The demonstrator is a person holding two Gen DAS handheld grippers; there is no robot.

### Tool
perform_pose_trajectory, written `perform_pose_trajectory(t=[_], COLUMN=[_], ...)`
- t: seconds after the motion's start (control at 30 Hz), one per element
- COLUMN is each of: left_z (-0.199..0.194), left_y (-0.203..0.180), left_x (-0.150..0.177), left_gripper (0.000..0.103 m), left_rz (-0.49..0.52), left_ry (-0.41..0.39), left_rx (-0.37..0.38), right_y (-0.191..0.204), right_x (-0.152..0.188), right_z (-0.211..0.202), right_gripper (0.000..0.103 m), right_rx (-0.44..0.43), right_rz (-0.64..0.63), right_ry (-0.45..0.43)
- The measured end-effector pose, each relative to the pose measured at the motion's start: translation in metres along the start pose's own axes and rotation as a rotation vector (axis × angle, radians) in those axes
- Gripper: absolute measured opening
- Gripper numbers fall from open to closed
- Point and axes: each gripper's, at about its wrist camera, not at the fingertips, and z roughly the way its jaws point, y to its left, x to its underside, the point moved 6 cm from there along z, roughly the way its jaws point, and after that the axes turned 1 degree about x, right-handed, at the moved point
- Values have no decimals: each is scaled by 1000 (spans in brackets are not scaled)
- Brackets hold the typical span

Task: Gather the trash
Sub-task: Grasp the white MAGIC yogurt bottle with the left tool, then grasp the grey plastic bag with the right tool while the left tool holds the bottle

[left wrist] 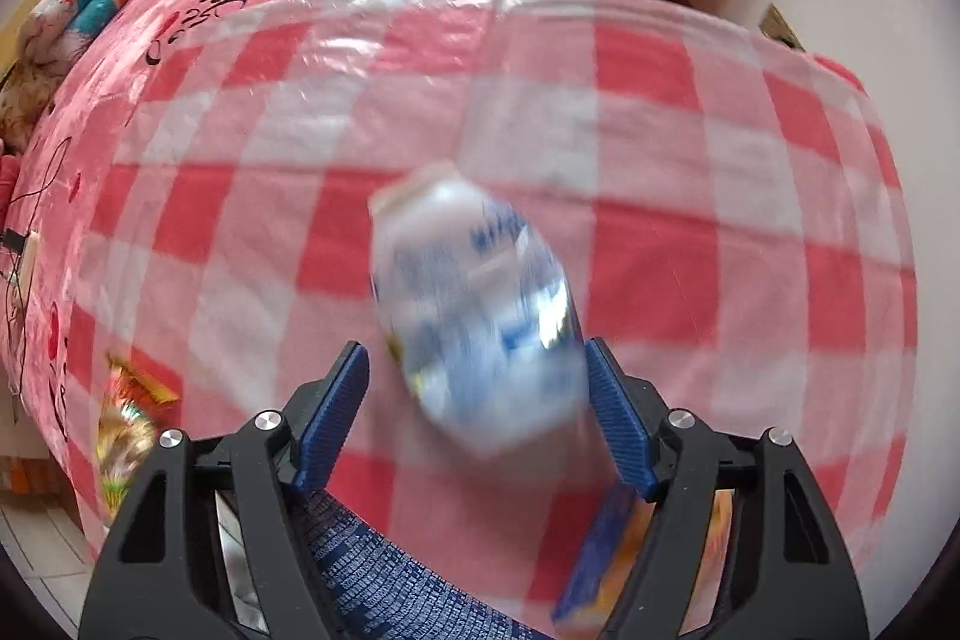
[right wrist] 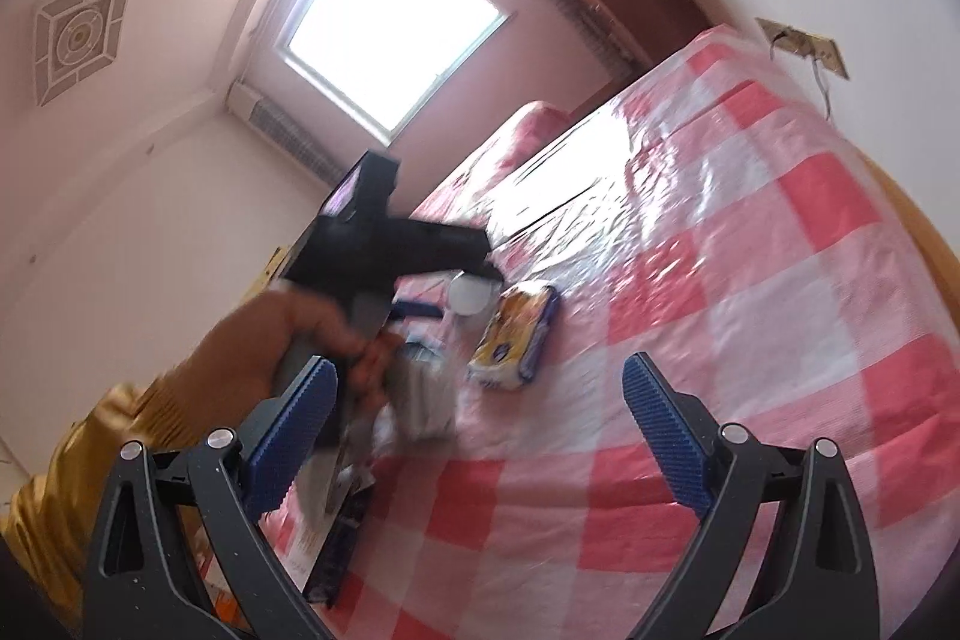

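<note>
The left gripper (left wrist: 477,388) hung over the blurred white-and-blue carton (left wrist: 474,304) at the frame's centre, on the checked bench (left wrist: 690,130), jaws apart around it, pads seemingly not pressing. An off-centre bite could squirt it sideways. The right gripper (right wrist: 480,412) gaped empty, lower frame, yellow packet (right wrist: 516,334) beyond.

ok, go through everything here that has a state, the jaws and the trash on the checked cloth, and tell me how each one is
left gripper: jaws around the carton, left pad apart from it, no grip shown
white and blue carton: blurred, between the left jaws
right gripper: jaws open, empty
yellow and blue packet: lying flat on the checked cloth, untouched
</note>
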Motion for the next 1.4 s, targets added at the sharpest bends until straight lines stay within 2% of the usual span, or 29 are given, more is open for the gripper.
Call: perform_pose_trajectory(t=[0.23,0.3,0.4,0.6,0.77,0.87,0.93,1.07,1.4], left_z=[-9,-15,-25,-19,1,5,8,6,-28], left_y=[-14,-14,-9,13,17,15,18,17,17], left_x=[31,34,29,-4,-20,-21,-23,-21,-7], left_gripper=[69,67,67,67,71,70,65,64,64], left_rz=[51,51,28,-111,-156,-159,-170,-154,-125], left_ry=[25,9,-42,-67,-31,-41,-39,-45,-121], left_rx=[46,51,39,29,26,19,18,30,106], right_y=[-3,-2,-2,-3,-3,-2,-1,2,7], right_x=[-2,-1,-1,0,2,2,3,5,15], right_z=[-4,-2,1,6,9,11,12,16,32], right_gripper=[95,95,95,95,95,95,95,95,95], right_rx=[12,11,3,-12,-23,-24,-22,-18,32], right_rz=[1,-1,-2,10,9,4,-2,-19,-77], right_ry=[-10,-2,6,22,37,42,46,65,134])
